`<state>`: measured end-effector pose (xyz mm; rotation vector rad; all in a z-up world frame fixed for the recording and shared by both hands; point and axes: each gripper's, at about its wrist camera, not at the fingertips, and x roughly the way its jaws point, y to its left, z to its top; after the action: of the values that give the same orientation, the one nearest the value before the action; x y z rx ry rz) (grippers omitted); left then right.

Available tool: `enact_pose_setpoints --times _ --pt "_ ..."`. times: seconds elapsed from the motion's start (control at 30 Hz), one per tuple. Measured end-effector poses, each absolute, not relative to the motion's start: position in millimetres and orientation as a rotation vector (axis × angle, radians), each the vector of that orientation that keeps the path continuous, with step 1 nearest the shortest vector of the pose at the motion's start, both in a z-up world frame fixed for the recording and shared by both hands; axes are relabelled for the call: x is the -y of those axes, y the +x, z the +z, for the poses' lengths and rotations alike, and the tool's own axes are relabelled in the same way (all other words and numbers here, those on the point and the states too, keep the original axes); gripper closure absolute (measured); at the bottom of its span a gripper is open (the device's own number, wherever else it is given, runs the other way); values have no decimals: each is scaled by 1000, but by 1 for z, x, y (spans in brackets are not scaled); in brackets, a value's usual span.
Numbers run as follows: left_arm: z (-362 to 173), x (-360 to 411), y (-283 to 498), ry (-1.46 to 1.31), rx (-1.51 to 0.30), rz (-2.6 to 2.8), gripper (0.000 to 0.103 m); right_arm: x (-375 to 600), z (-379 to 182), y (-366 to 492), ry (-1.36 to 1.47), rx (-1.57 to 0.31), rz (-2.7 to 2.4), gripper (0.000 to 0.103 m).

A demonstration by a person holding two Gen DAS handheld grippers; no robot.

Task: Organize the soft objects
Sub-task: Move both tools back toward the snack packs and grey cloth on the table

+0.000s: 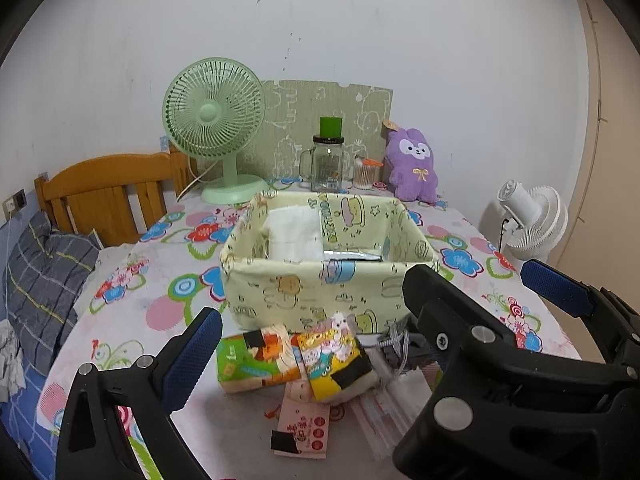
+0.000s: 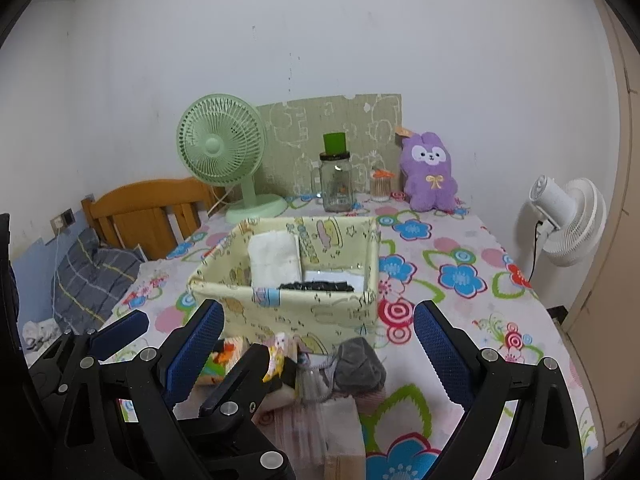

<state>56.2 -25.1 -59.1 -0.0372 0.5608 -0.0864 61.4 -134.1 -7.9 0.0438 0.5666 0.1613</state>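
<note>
The surface (image 1: 168, 316) wears a flowered cloth. At its far edge, from left to right, stand a green fan (image 1: 216, 132), a glass jar (image 1: 328, 164) with a green lid, a small swab pot (image 1: 366, 174) and a purple plush (image 1: 414, 166). A yellow fabric bin (image 1: 320, 292) sits in the middle. In front of it lie two tissue packs (image 1: 256, 360), side by side and touching, a pink card (image 1: 304, 424), a grey cloth (image 2: 358, 362) and clear plastic packets (image 1: 384, 416).

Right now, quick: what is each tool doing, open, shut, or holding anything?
Left tool: open, holding nothing, above the tissue packs.
Right tool: open, holding nothing, in front of the fabric basket.
</note>
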Motion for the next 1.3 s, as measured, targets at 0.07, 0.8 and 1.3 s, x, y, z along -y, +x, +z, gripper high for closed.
enact_pose_setpoints --times 0.07,0.8,1.3 --pt "-64 25 56 -39 -567 -87 1 134 -13 60 44 -569 161 6" --pt "-103 27 81 -40 -672 -61 10 143 -56 80 67 -678 145 9" --pt "-125 31 104 -55 -767 -88 25 150 -84 108 97 -778 120 20"
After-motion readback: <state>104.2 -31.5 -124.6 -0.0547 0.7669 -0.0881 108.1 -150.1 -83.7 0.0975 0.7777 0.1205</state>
